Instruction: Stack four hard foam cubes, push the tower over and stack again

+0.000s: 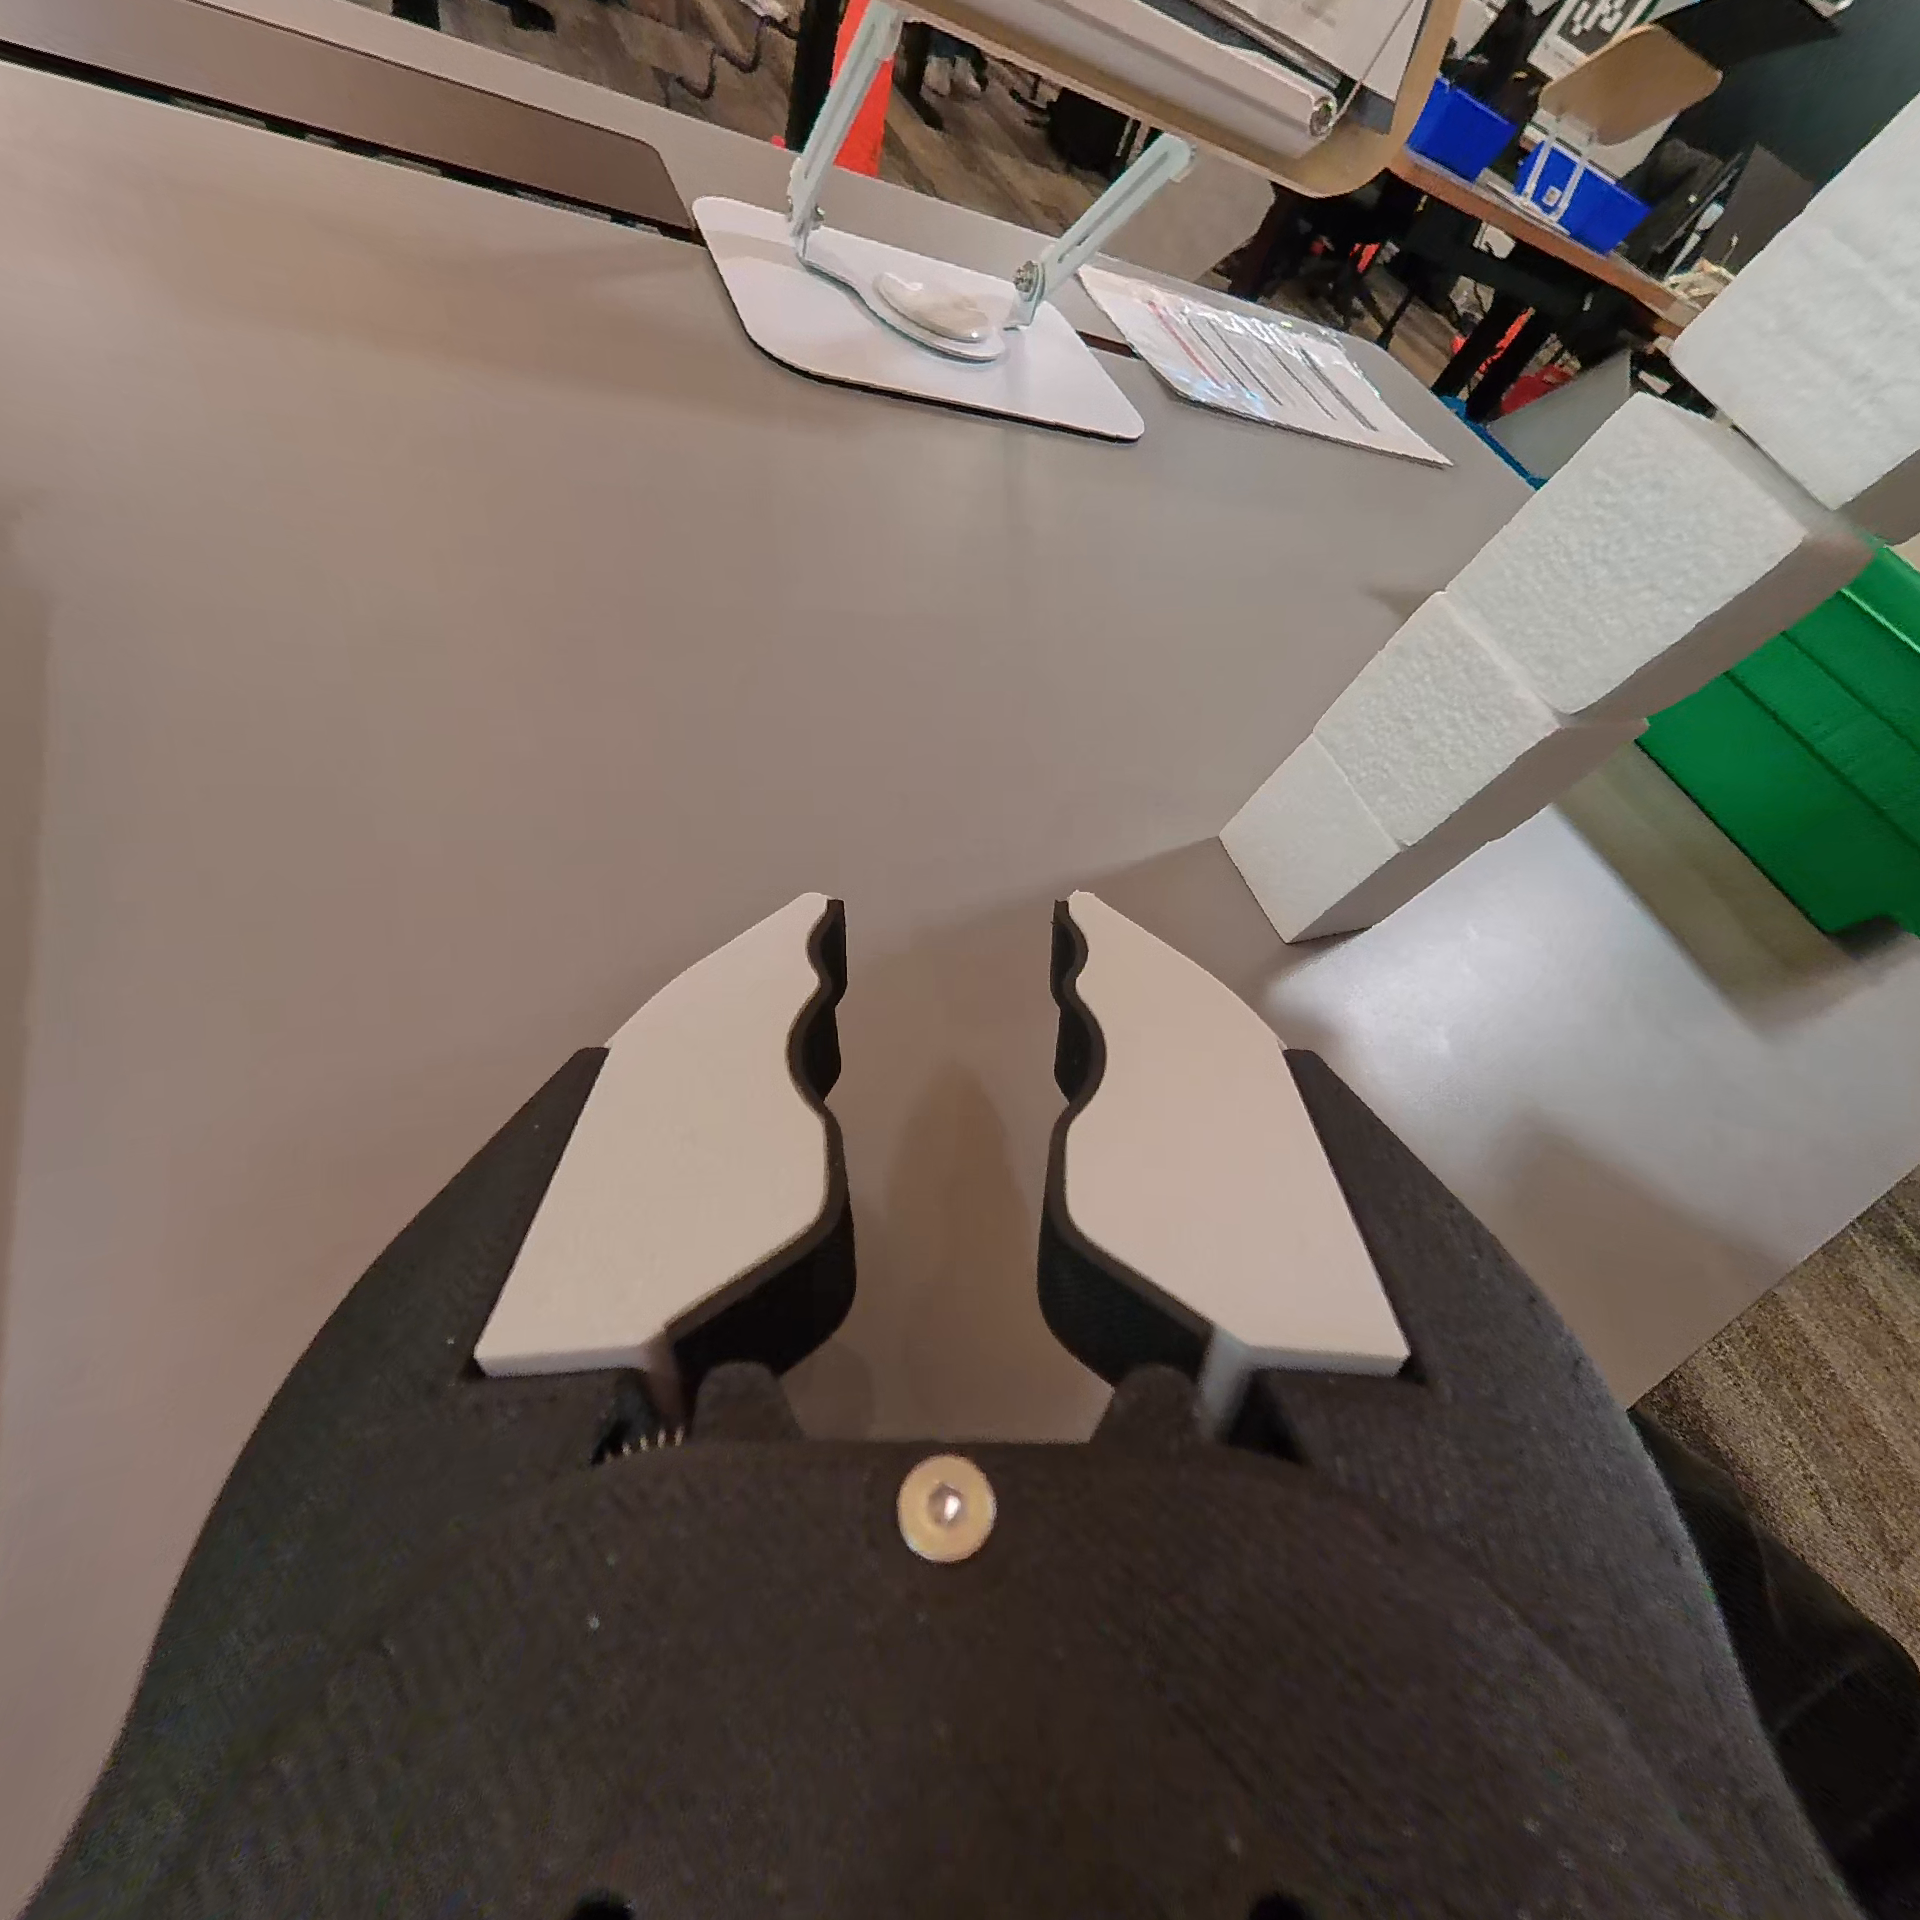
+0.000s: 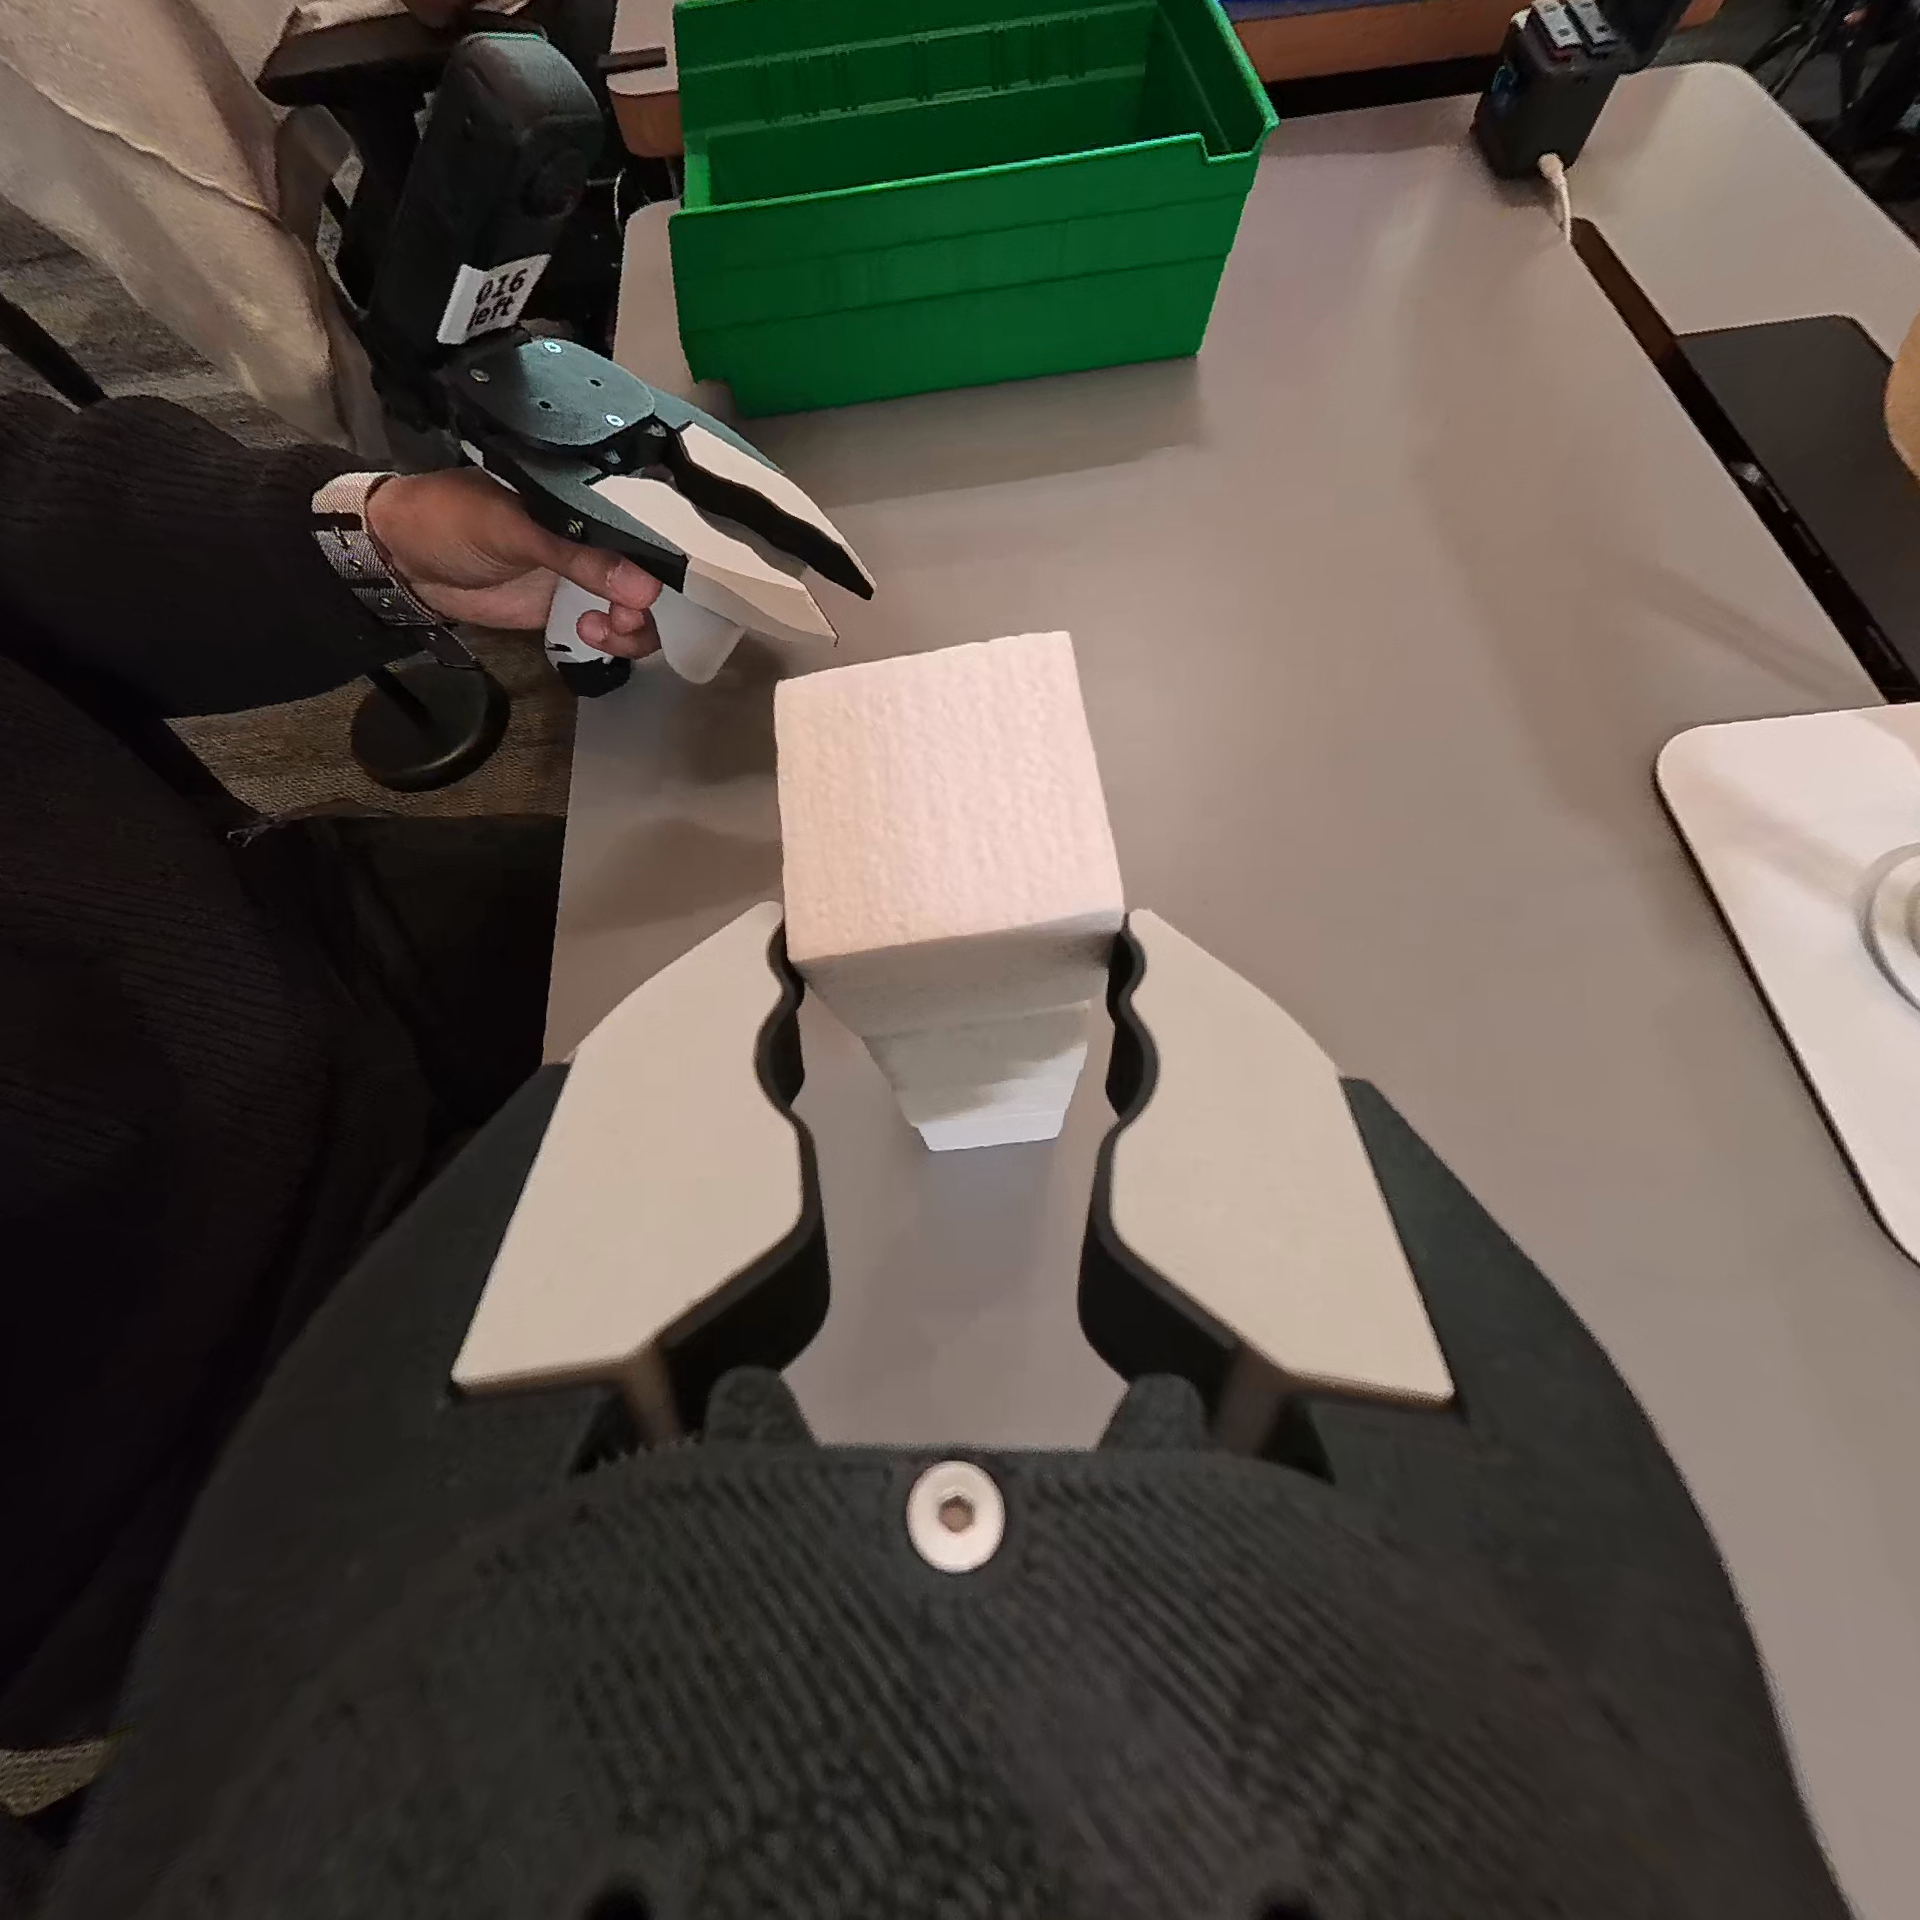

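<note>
A stack of several white foam blocks [image 2: 977, 1070] stands on the grey table [image 2: 1403, 623]. My right gripper [image 2: 954, 935] is above it, with its fingertips pressed on the two sides of the top foam block [image 2: 935, 790]. My left gripper [image 1: 948, 914] is open and empty, low over bare table. The stack [image 1: 1455, 707] rises to its right, with the top block [image 1: 1829, 312] at the frame edge. In the right wrist view the left gripper [image 2: 847, 613] is held by a hand [image 2: 488, 551] just left of the stack, apart from it.
A green plastic bin [image 2: 956, 260] stands behind the stack and also shows in the left wrist view [image 1: 1808, 790]. A white stand base [image 1: 914, 312] and a clear bag of papers [image 1: 1257, 364] lie farther off. A black device [image 2: 1548, 94] sits far right. The table's left edge [image 2: 566, 831] is near. The tips of one gripper are about 20 cm away from the tips of the other.
</note>
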### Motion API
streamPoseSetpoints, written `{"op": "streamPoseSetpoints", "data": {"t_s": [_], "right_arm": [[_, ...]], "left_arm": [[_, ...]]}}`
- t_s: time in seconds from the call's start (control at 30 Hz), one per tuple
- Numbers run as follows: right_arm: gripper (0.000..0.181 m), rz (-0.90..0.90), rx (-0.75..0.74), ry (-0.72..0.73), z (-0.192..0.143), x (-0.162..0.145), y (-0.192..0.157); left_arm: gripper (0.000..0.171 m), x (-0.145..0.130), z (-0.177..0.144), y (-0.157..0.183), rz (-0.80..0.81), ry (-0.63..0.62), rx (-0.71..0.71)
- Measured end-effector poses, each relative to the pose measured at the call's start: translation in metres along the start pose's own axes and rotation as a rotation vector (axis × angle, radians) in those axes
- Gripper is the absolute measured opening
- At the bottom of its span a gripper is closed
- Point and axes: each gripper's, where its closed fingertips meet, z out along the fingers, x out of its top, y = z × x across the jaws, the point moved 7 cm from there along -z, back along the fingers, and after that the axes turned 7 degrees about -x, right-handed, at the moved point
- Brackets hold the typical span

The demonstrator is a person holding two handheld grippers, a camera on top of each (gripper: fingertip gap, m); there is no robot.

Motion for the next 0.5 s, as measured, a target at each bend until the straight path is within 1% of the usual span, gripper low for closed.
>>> {"op": "streamPoseSetpoints", "data": {"t_s": [0.5], "right_arm": [[0.058, 0.022, 0.010, -0.003, 0.0010, -0.0017, 0.0015]], "left_arm": [[0.039, -0.0006, 0.0003, 0.0001, -0.001, -0.004, -0.001]]}}
